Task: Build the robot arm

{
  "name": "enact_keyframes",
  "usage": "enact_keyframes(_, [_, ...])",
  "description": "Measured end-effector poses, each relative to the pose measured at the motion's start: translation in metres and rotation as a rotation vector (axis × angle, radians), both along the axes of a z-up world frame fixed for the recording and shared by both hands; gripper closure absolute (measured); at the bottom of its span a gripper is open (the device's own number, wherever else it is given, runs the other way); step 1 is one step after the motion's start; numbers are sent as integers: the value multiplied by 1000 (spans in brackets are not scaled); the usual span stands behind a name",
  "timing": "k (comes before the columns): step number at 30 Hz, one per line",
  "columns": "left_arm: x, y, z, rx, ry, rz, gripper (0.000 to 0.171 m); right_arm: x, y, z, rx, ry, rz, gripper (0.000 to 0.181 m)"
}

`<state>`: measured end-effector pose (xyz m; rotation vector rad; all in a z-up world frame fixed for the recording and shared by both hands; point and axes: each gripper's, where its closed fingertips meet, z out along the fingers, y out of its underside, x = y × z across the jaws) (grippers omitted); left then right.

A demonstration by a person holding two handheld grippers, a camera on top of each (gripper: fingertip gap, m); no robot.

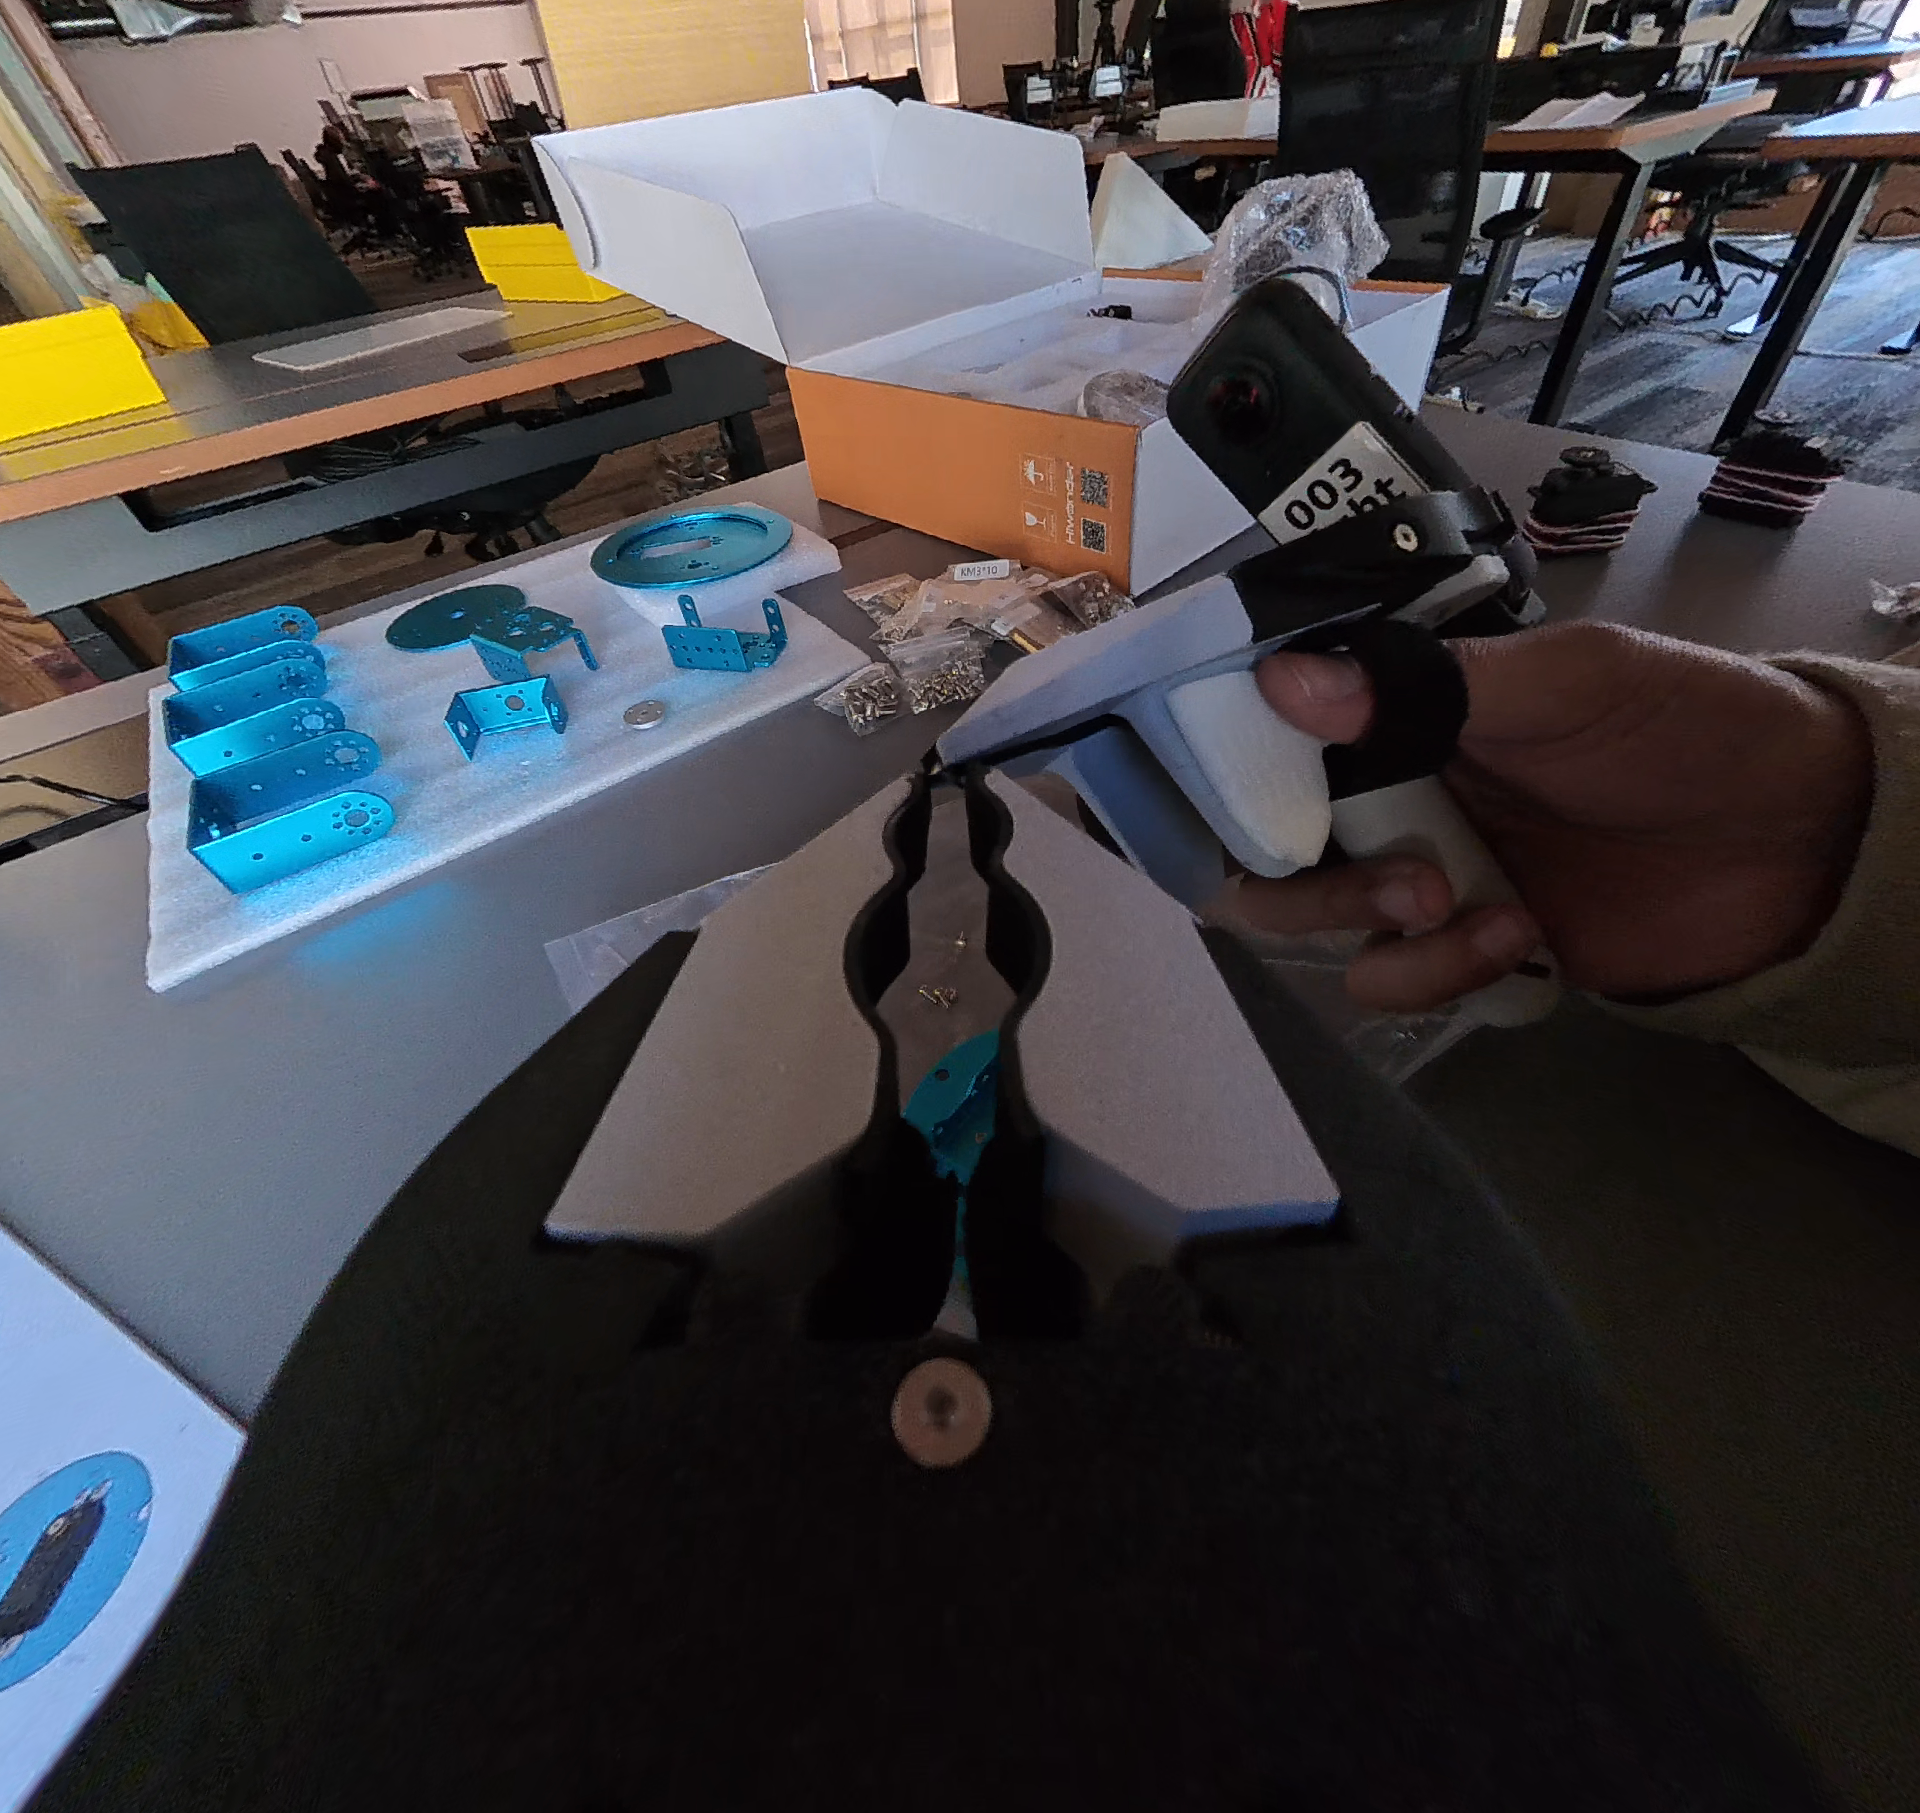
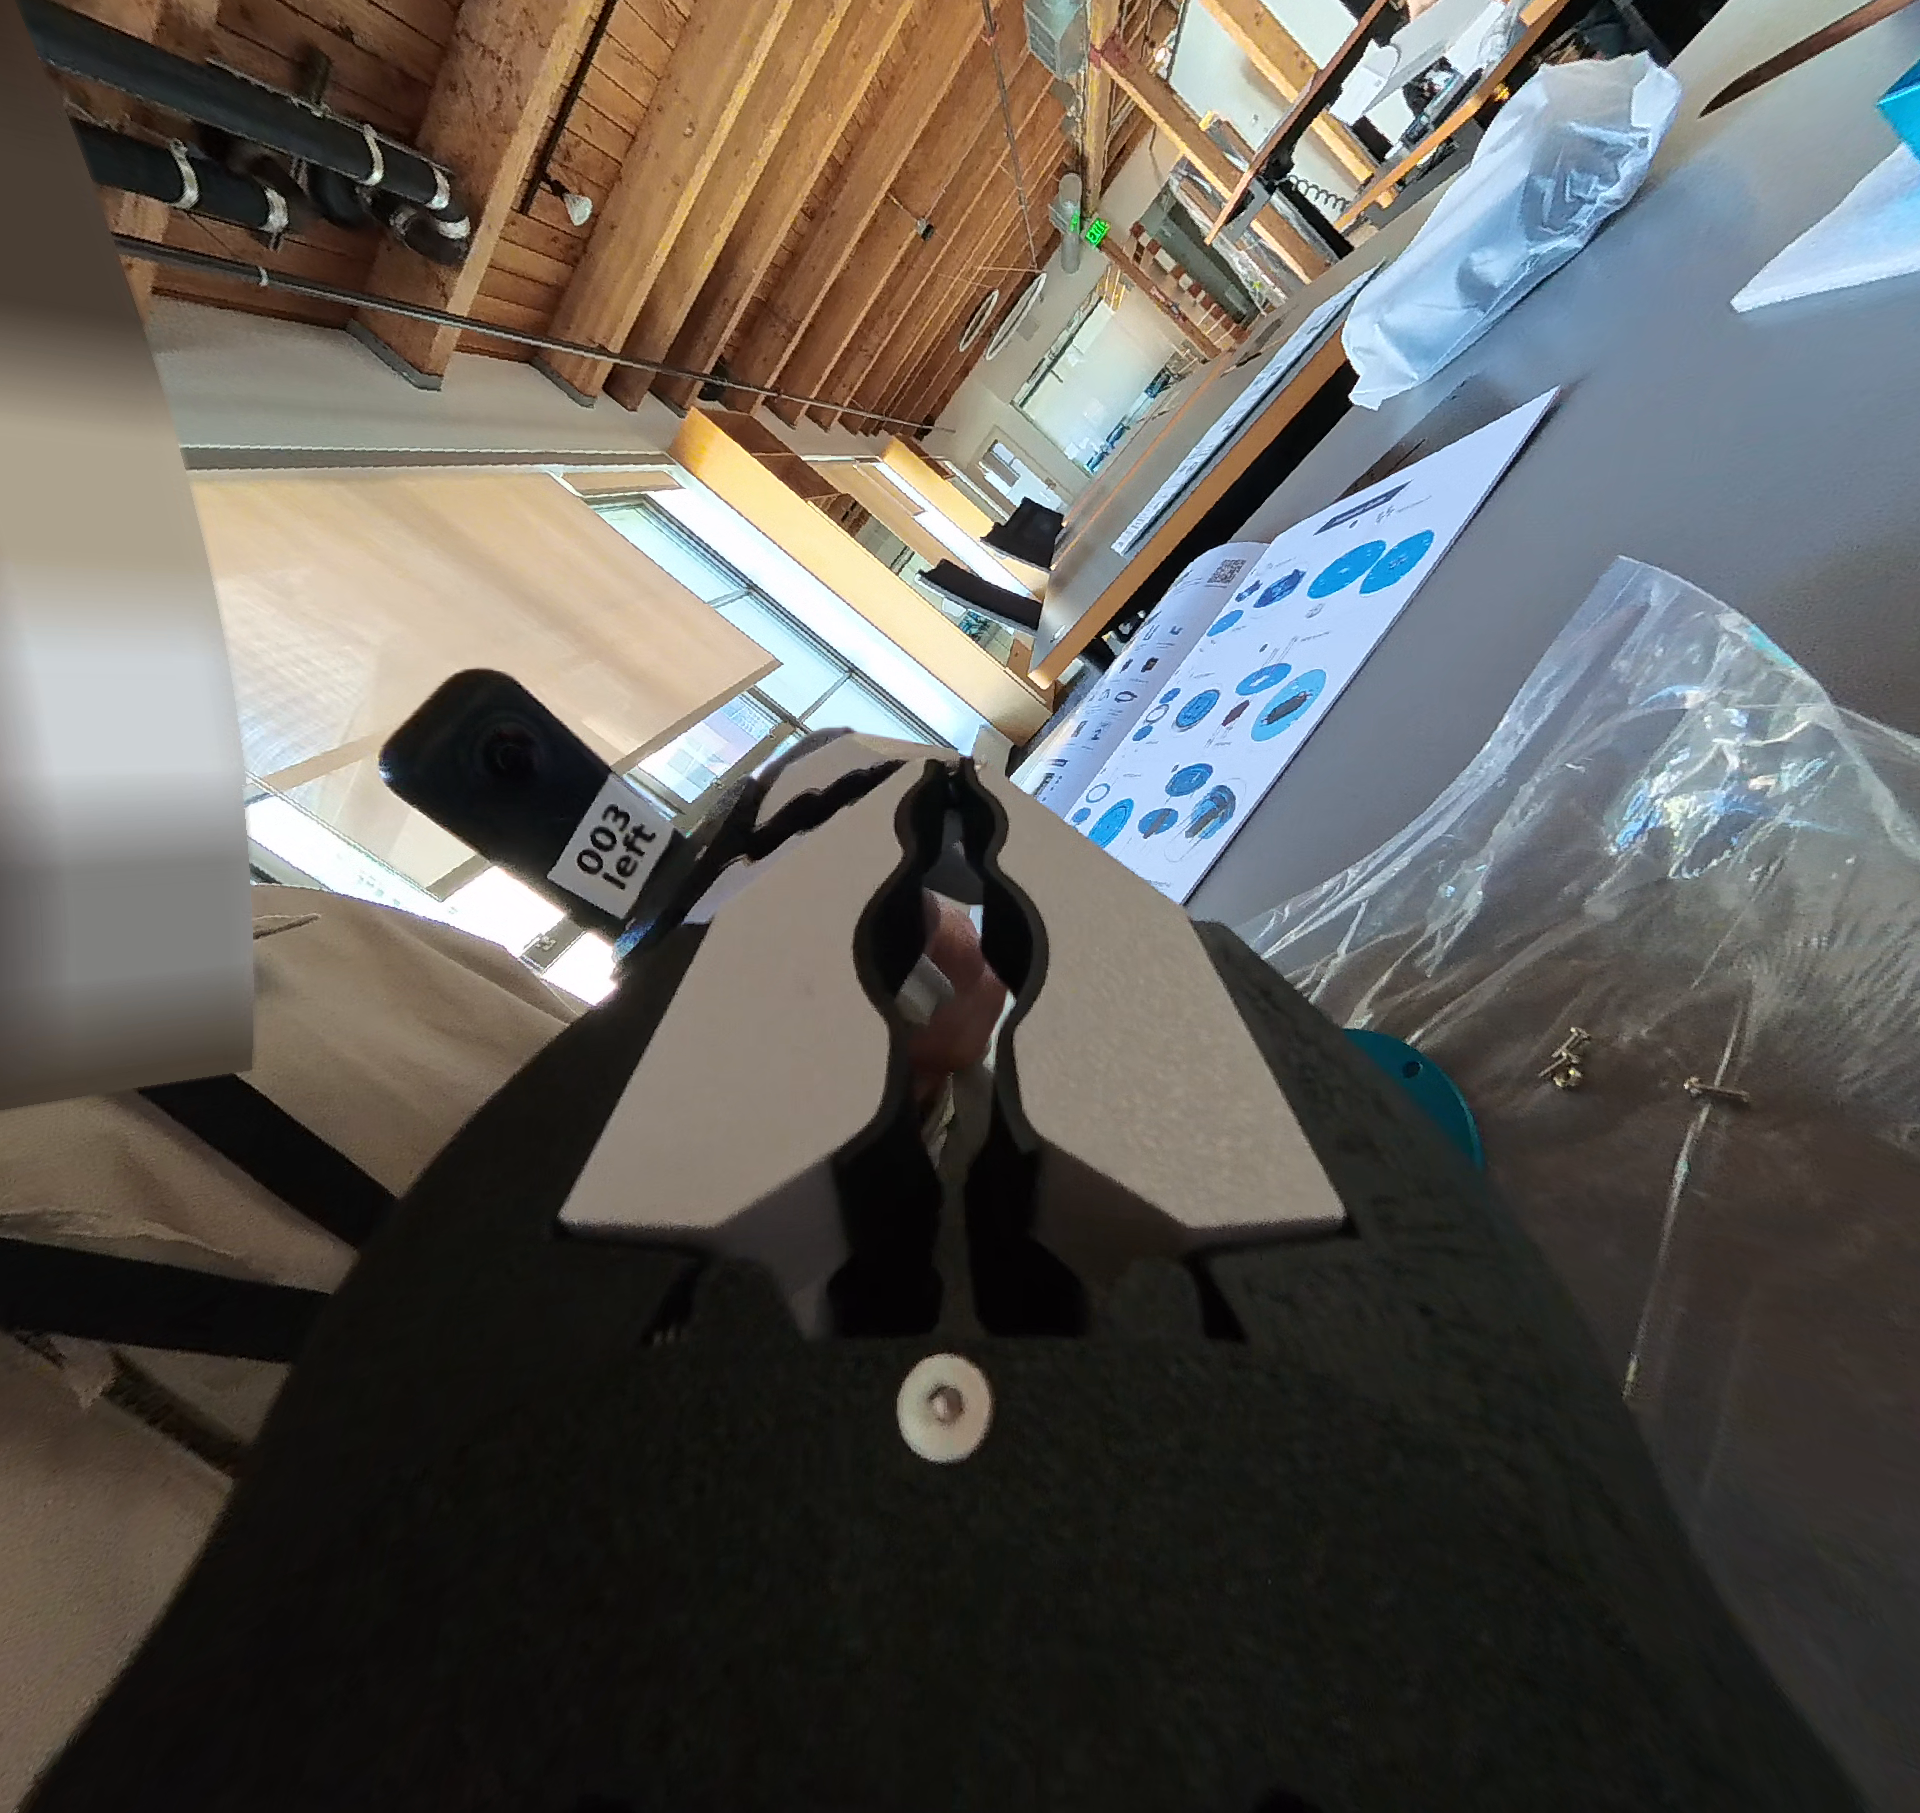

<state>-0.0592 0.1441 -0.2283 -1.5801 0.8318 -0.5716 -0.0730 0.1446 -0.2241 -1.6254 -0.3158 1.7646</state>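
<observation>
Item: your left gripper (image 1: 948, 776), tips pinched together on something tiny, unidentifiable. Right gripper (image 1: 961, 753) tips meet it, likewise clenched. Beneath: loose small brass screws (image 1: 938, 996) and a blue anodised metal bracket (image 1: 961, 1103) on the grey table (image 1: 312, 1088). Screws: light, slippery; grip by the shank.

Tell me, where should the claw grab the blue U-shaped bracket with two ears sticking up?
Probably by one upright ear, coming straight down from above. The bracket sits on the white foam sheet with both thin ears pointing up, so an ear's two flat faces are free to pinch, while its base sits low on the foam.
</observation>
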Motion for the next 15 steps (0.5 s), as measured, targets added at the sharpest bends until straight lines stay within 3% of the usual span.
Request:
enact_keyframes(3, [1, -2, -1, 9, 14, -39, 167, 1, -2, -1, -23, 28, 28, 180])
enact_keyframes(7, [-2, -8, -1, 182, 174, -108, 170, -1, -9, 0, -63, 61, 113, 180])
enact_keyframes(15, [-7, -16, -15, 381, 476, -274, 171, -5, -16, -12, -2, -115, 159, 179])
